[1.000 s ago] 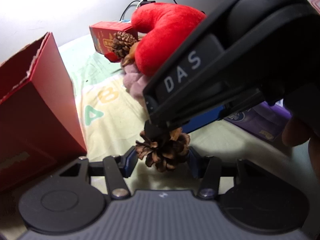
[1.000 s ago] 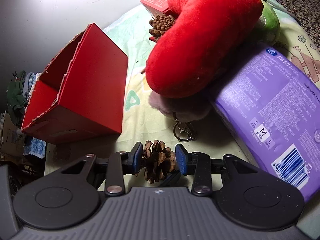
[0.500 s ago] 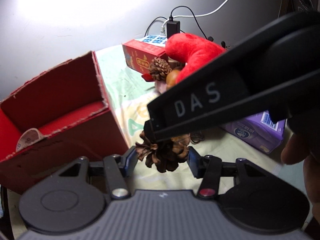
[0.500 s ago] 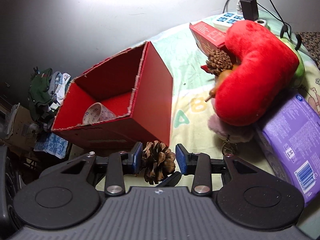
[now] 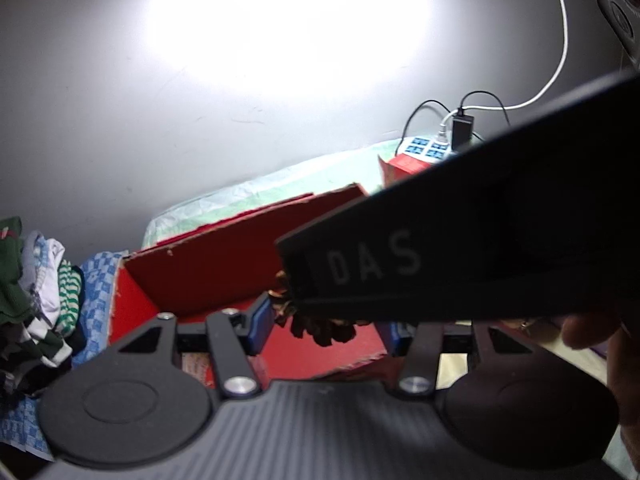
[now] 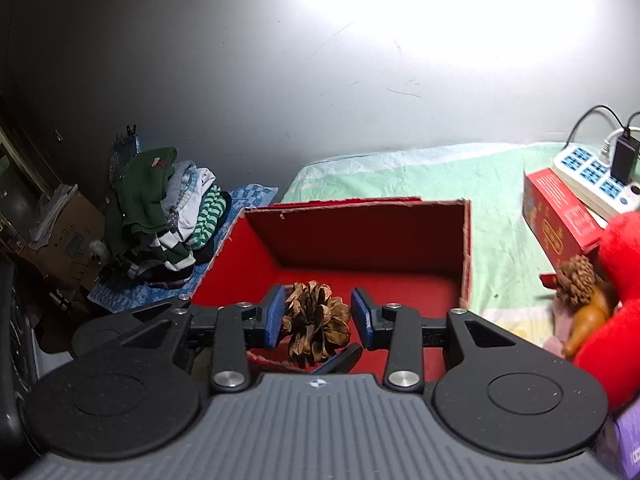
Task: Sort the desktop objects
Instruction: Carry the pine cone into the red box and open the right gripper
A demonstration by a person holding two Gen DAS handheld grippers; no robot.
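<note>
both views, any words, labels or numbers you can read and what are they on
"DAS": white letters on the black body of the right tool, seen in the left wrist view.
Small red box: printed pattern and text, too small to read.
Purple pack: only a corner shows, print unreadable.
Nothing else legible.

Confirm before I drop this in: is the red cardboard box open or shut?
Open: the red cardboard box has no lid; its red floor shows behind the brown pine cone.
</note>
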